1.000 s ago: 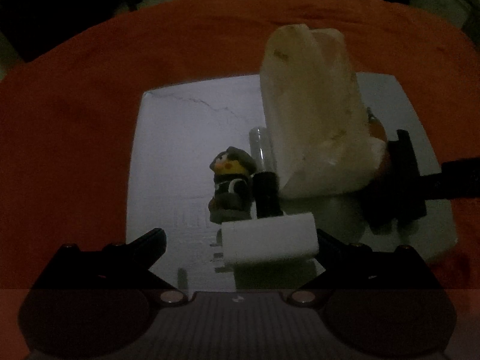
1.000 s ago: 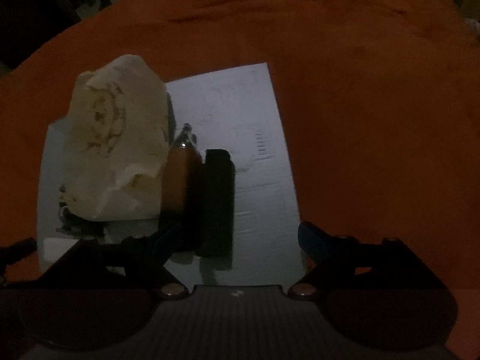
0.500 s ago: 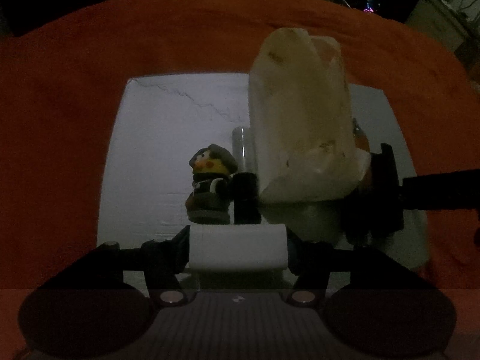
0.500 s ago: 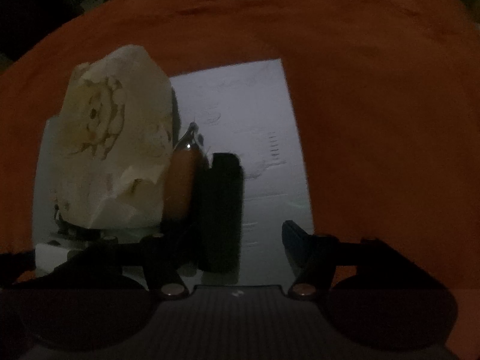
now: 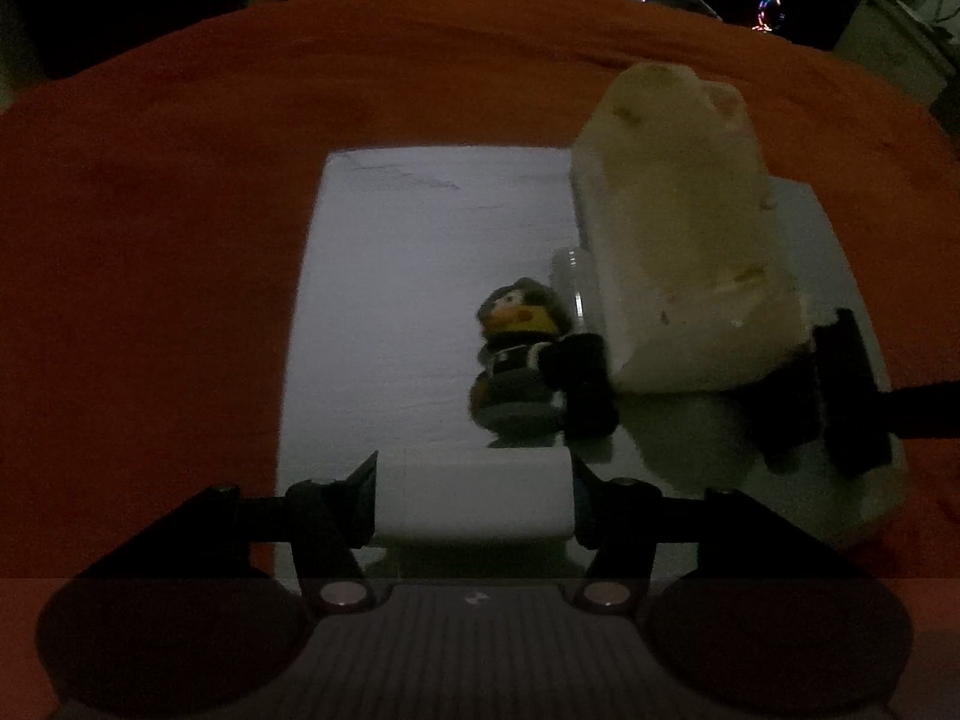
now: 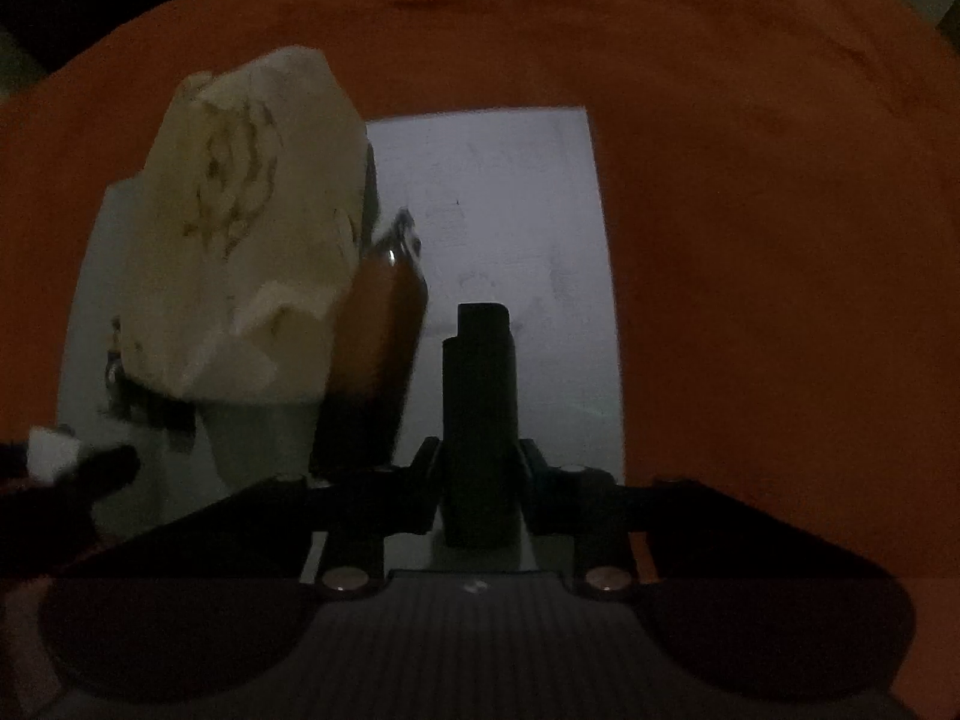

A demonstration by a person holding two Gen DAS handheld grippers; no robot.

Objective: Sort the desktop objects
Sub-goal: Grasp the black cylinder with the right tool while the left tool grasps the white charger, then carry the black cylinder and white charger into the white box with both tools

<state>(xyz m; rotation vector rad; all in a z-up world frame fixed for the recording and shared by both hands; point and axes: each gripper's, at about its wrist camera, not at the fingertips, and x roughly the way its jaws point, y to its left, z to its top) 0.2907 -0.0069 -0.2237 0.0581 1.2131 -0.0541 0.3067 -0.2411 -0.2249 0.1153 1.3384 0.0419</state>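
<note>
My left gripper [image 5: 474, 501] is shut on a white block [image 5: 474, 498] at the near edge of a white board [image 5: 408, 276]. My right gripper [image 6: 480, 480] is shut on a black bar [image 6: 480, 414] standing on the same board [image 6: 516, 180]. On the board are a small toy figure [image 5: 519, 354], a clear tube with a black cap [image 5: 573, 282], a cream tissue pack [image 5: 678, 240] that also shows in the right wrist view [image 6: 240, 228], and an orange-brown bottle [image 6: 378, 336]. The black bar [image 5: 849, 384] and the right gripper's finger [image 5: 924, 411] show at the right of the left view.
An orange cloth [image 5: 150, 240] covers the table all round the board. Dark furniture and a small coloured light [image 5: 768, 12] stand beyond the table's far edge. The left gripper with the white block [image 6: 54, 450] shows at the left edge of the right wrist view.
My left gripper closed on the white block and shifted left. My right gripper moved in and closed on the black bar, which now stands apart from the bottle.
</note>
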